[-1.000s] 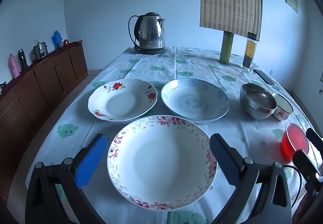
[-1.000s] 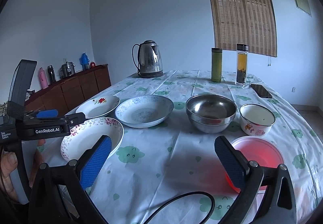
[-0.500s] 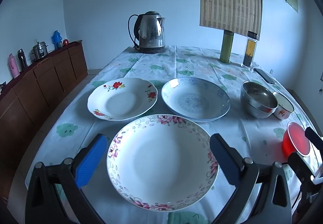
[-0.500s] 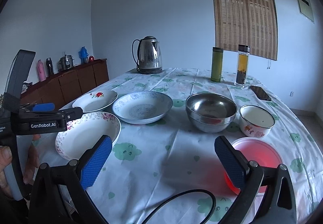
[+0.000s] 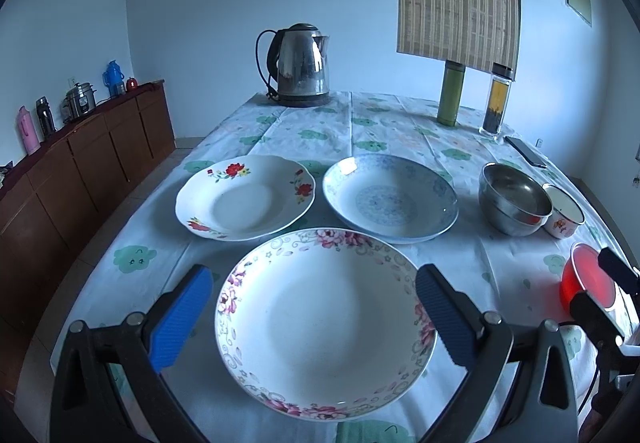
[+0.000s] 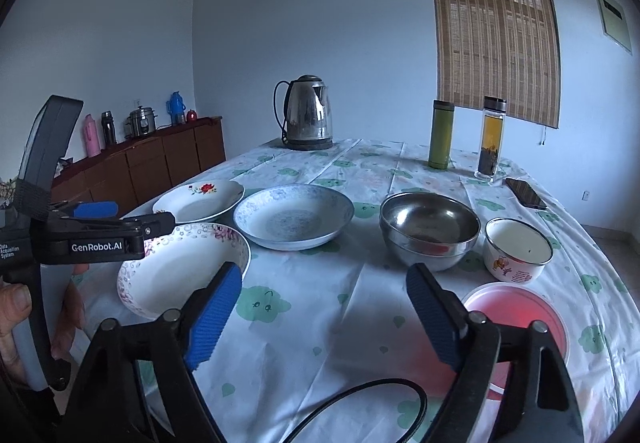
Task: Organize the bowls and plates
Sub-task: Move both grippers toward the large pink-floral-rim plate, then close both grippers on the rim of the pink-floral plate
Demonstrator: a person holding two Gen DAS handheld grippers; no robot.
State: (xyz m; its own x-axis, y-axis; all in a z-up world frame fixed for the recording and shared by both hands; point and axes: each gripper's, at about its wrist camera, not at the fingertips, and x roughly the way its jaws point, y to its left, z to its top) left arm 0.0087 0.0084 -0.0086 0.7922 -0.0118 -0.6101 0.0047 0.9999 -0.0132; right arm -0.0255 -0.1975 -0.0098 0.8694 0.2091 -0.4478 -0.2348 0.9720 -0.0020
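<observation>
A pink-flowered plate (image 5: 324,319) lies at the table's near edge between the wide jaws of my left gripper (image 5: 316,317), which stands open above it. Behind it sit a red-flowered plate (image 5: 245,197) and a blue-patterned plate (image 5: 390,197). To the right are a steel bowl (image 6: 429,228), a small white enamel bowl (image 6: 517,249) and a red plastic bowl (image 6: 516,317). My right gripper (image 6: 324,317) hovers over bare tablecloth left of the red bowl; its jaws are closing with nothing between them. The left gripper (image 6: 132,221) shows at the right wrist view's left edge over the pink-flowered plate (image 6: 182,267).
A steel kettle (image 5: 298,66), a green flask (image 5: 451,93), a glass bottle (image 5: 497,99) and a phone (image 5: 525,151) stand at the table's far end. A wooden sideboard (image 5: 80,163) with flasks runs along the left wall. A black cable (image 6: 360,403) loops below the right gripper.
The right gripper's jaws have narrowed and its view has shifted slightly. The left gripper and all dishes have stayed where they were.
</observation>
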